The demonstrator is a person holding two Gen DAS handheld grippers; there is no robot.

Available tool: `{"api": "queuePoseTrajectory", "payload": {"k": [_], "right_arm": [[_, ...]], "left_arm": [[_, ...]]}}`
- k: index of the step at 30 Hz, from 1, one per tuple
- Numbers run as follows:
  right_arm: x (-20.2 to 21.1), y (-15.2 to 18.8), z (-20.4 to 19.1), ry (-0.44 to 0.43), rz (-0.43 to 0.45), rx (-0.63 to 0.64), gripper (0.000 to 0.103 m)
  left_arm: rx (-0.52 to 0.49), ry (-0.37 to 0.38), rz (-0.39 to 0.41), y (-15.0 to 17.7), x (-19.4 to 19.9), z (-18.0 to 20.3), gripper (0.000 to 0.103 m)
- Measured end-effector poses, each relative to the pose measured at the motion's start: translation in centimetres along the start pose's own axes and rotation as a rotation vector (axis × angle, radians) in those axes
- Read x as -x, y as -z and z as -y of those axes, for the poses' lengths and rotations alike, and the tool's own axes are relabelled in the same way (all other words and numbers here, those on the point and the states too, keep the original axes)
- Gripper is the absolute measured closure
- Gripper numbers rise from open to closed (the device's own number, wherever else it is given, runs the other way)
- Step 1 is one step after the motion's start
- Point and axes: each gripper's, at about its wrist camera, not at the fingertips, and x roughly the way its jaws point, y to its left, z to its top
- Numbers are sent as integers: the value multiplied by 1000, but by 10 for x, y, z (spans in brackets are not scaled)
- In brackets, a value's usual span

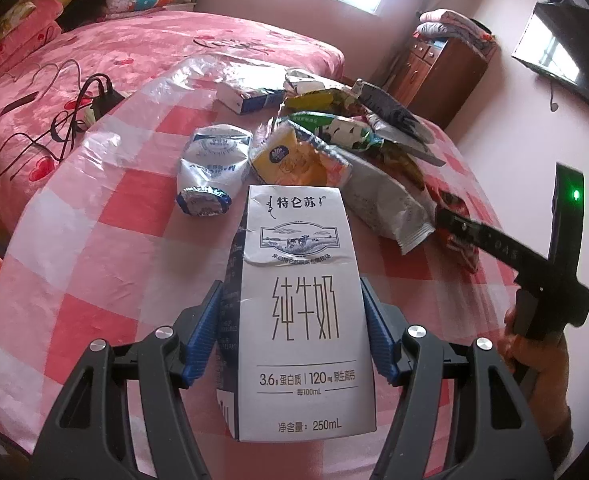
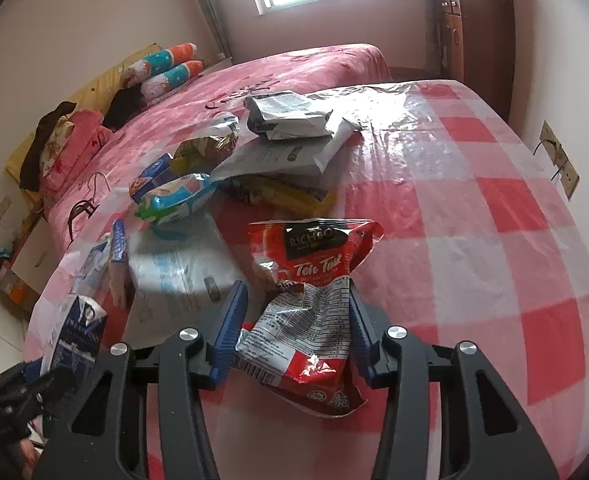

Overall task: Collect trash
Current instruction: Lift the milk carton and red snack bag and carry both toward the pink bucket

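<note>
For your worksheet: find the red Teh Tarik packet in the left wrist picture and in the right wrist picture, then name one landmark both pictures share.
Left wrist view: the red packet lies at right, partly behind the right gripper.
Right wrist view: the red packet sits at centre, between the right gripper's blue pads.
Shared landmark: the wooden cabinet.

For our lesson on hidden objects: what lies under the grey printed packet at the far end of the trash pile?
The grey printed packet rests on a flat white mailer bag, which lies over a yellow wrapper. How far the wrapper reaches beneath is covered.
</note>
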Motion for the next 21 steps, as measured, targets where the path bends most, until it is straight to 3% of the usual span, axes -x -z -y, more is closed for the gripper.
{"api": "queuePoseTrajectory", "payload": {"k": [5,6,13,17,18,20,21], "right_arm": [[17,10,-2,-5,16,-9,59],[22,11,-3,-3,21,-7,73],[27,27,-17,32,-7,52,73],[32,36,-24,48,-25,70,65],[33,37,-24,46,-27,72,59],[32,36,-26,56,-29,73,34],[30,35,-29,65,-28,80,32]], "left_arm": [[1,21,22,2,12,-2,37],[2,23,31,3,16,-3,37],[14,35,53,8,30,-11,37],[10,23,58,13,36,-17,37],[10,23,59,14,37,-19,37],[17,25,59,17,39,-22,37],[18,25,57,19,39,-23,37]]}}
